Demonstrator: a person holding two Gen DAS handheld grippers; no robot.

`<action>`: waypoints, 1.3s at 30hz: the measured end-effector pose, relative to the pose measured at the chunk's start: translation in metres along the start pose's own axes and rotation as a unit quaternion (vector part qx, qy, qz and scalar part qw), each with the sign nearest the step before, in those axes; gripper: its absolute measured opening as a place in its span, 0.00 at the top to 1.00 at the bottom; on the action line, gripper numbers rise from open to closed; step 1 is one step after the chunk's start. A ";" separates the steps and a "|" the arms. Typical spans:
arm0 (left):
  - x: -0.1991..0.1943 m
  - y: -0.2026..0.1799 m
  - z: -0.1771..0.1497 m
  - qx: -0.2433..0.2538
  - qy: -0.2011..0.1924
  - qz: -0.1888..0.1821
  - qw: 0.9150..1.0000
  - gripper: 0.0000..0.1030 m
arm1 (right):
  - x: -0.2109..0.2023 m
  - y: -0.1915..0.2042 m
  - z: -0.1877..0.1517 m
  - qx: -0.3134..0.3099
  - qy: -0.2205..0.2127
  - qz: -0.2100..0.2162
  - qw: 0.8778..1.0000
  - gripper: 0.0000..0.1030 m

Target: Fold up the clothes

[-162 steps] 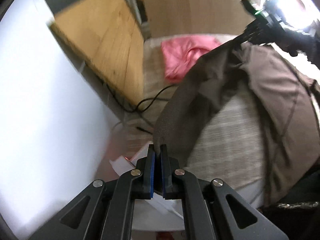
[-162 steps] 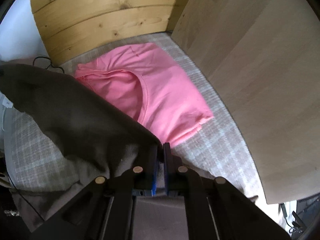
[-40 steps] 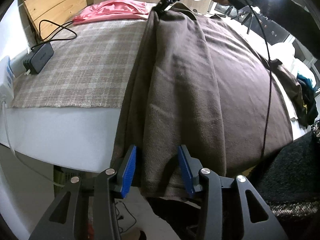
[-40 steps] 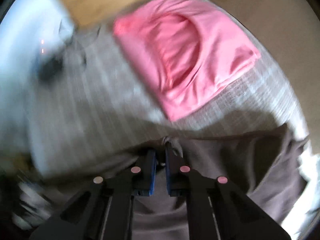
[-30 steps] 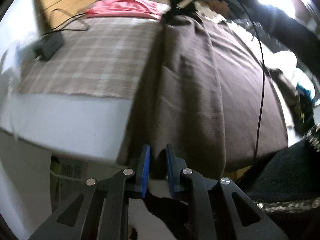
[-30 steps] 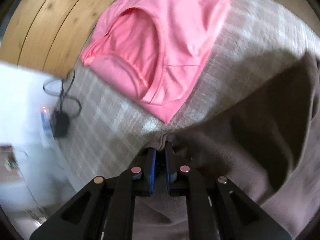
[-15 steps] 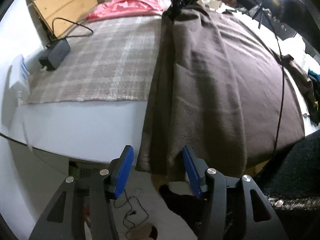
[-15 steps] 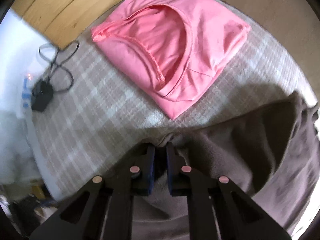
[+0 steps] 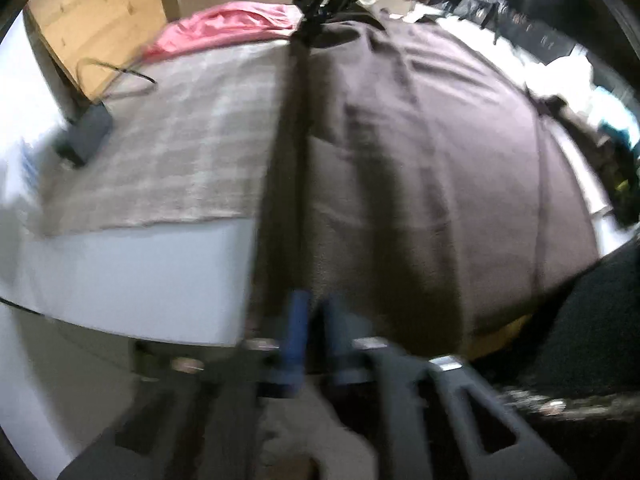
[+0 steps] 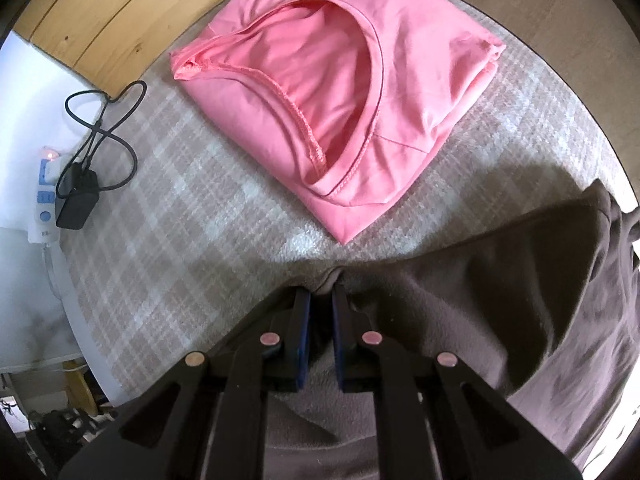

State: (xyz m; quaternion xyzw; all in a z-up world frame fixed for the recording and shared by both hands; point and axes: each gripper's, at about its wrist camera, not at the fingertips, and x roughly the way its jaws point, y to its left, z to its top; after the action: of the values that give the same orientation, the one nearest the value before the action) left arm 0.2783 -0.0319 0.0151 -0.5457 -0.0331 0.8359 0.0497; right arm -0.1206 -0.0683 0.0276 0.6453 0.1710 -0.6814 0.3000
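Brown garment (image 9: pixel 440 168) fills the right half of my left view, spread over the plaid bed (image 10: pixel 192 216). Pink shirt (image 10: pixel 340 92) lies folded at upper centre of the right view. My right hand-held gripper (image 10: pixel 321 320) is nearly closed, pinching the garment's edge. My left hand-held gripper (image 9: pixel 314 320) is blurred; it appears nearly closed on the hem.

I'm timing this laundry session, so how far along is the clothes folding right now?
Done: the pink garment lies folded at the far end of the plaid blanket. In hand: the brown garment is spread lengthwise, the right gripper pinching its far edge, the left gripper closed on its near hem, though that view is blurred. Left: fold the brown one.
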 end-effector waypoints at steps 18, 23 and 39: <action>0.004 0.013 0.002 -0.031 0.010 0.025 0.999 0.92 | 0.000 0.026 0.008 0.010 -0.021 0.024 0.999 0.91; -0.011 0.005 0.006 -0.022 0.004 0.028 0.999 0.97 | -0.035 -0.013 -0.034 0.014 -0.075 0.057 0.996 0.91; -0.044 -0.079 0.009 0.050 0.030 -0.079 0.995 0.82 | -0.067 -0.141 -0.201 0.105 -0.089 0.002 0.991 0.89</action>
State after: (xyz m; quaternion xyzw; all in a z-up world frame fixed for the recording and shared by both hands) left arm 0.2916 0.0411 0.0672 -0.5633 -0.0326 0.8129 0.1444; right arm -0.0540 0.1764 0.0501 0.6106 0.0704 -0.7495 0.2459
